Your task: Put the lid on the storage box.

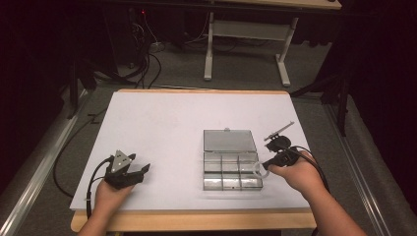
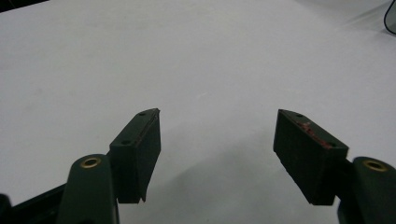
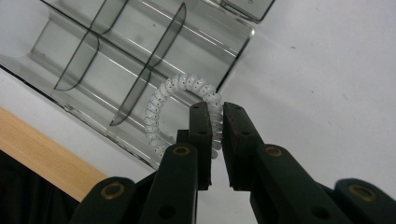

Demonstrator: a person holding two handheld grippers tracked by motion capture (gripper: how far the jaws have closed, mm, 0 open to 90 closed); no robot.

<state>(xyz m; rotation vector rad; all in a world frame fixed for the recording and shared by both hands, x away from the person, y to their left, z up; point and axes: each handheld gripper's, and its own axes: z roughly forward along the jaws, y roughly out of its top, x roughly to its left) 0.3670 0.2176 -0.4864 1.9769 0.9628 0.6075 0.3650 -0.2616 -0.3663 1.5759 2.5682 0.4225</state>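
The coil [image 3: 187, 100] is a white spiral ring, speckled. The right gripper [image 3: 217, 116] pinches its strand and holds it over the organizer's [image 1: 231, 169] 3 o'clock edge. The right gripper view shows bare clear compartments – the high view adds a raised lid [image 1: 229, 140]. The left gripper [image 2: 217, 140] gapes, at 9 o'clock on the table [image 1: 162, 123].

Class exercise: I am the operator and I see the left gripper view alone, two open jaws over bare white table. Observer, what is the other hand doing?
Observer: The right gripper is shut on a white spiral hair tie.
Operator: Where is that?
Observer: At the right edge of a clear compartment box, over its near-right corner.
Operator: Is the box closed?
Observer: No, its lid lies folded open behind the compartments.
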